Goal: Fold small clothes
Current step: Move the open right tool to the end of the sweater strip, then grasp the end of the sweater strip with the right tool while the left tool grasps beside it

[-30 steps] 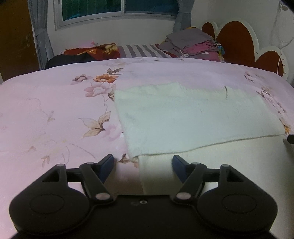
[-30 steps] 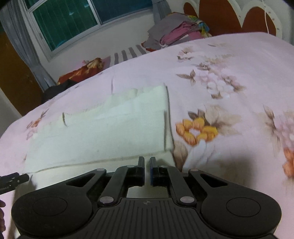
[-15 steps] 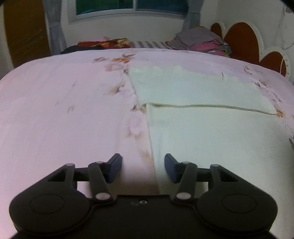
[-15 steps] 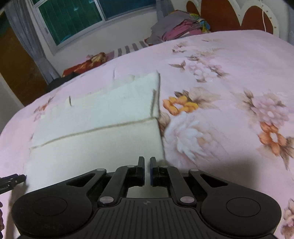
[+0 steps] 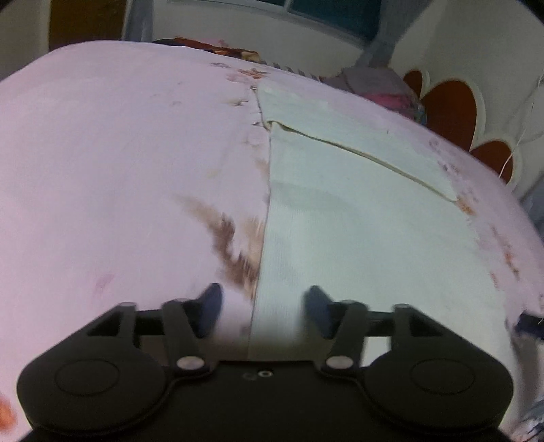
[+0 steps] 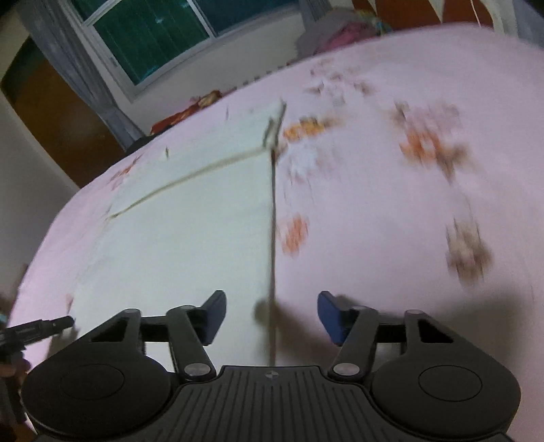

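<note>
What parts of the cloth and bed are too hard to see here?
- Cloth, left wrist view: near edge hidden behind left gripper.
- Flower print, right wrist view: smeared by motion blur.
- Clothes pile, left wrist view: blurred, items unclear.
- Window, right wrist view: cut off by top edge.

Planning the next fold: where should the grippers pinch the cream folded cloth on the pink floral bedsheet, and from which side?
Probably the near corners of the cream folded cloth. Each long side edge runs straight toward a camera, between open, still-opening jaws: left hand-held gripper straddles the left edge, right hand-held gripper the right edge. Come in low from the near side, one finger sliding under against the pink floral bedsheet.
</note>
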The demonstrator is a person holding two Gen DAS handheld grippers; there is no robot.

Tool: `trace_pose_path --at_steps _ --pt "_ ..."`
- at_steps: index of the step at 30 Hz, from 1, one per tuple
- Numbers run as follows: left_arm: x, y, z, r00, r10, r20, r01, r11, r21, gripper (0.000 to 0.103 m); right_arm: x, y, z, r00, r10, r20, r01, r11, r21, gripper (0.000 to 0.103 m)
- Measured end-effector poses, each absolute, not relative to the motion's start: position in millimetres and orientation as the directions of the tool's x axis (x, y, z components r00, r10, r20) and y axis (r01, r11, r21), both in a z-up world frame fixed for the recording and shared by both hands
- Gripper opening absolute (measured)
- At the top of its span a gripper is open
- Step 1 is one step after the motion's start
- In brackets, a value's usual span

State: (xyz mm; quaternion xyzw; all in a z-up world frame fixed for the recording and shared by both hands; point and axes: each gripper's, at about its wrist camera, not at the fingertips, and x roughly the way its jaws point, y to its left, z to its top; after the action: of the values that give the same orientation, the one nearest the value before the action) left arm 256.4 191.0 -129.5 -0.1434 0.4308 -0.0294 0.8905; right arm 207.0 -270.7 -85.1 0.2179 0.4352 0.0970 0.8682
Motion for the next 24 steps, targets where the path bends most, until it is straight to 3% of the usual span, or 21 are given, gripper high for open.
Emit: trace_pose_path --at_steps 5,15,22,24 --pt "216 197 -131 0.615 -0.241 -0.751 -0.042 0.941 -0.337 0.058 170 -276 -98 0.573 0.434 -0.696 0.048 0.829 0.556 0.056" --pt "178 218 -157 0.606 -0.491 -0.626 -0.078 0.746 -0.661 0.048 133 -268 -100 0.538 0.537 -0.649 0.028 0.758 0.651 0.056" --pt "188 220 -168 0.620 -0.525 -0.583 -0.085 0.694 -0.715 0.039 137 -268 -109 0.520 0.610 -0.598 0.065 0.669 0.740 0.039" --pt "191 221 -167 0.620 -0.521 -0.587 -0.085 0.699 -0.710 0.036 139 -274 -112 0.528 0.629 -0.571 0.081 0.632 0.770 0.038"
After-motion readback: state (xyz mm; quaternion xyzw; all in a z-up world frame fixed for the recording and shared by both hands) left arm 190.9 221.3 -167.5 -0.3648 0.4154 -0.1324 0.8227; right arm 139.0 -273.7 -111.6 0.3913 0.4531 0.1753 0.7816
